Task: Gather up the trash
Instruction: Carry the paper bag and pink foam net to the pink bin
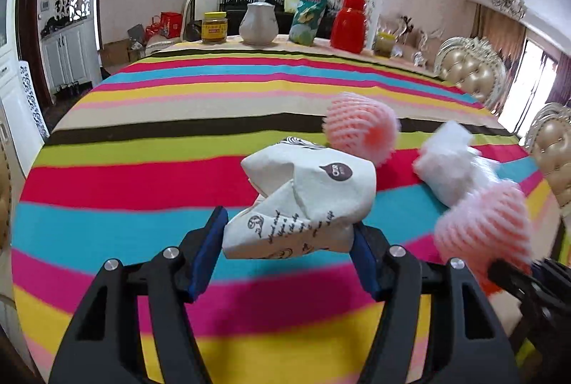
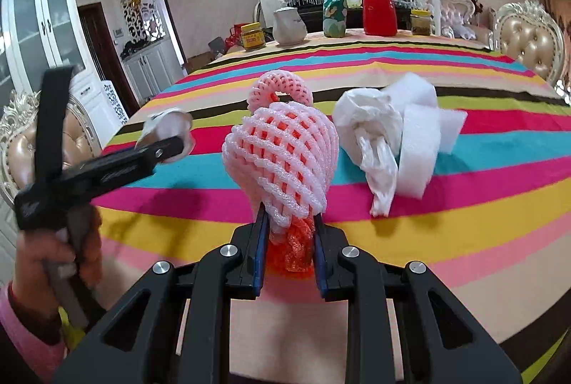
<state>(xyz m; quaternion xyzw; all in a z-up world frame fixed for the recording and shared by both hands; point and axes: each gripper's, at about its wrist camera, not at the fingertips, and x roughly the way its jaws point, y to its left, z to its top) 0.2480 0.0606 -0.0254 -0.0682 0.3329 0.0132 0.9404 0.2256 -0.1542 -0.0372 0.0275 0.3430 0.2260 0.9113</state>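
Left wrist view: the left gripper [image 1: 289, 252] has its jaws clenched on a crumpled printed paper [image 1: 307, 202], lifted over the striped surface [image 1: 150, 120]. Beyond lie a pink foam net [image 1: 360, 130] and white wrapping [image 1: 446, 162].

Right wrist view: the right gripper [image 2: 289, 252] grasps a second net [image 2: 282, 159] with orange mesh at its base. Only here the white plastic bag [image 2: 371, 134] and foam strip [image 2: 417, 137] read clearly. A hand [image 2: 46, 255] shows at left. At the far edge stand a jar [image 2: 252, 36], teapot [image 2: 289, 23] and red flask [image 2: 379, 7]; padded chairs surround.
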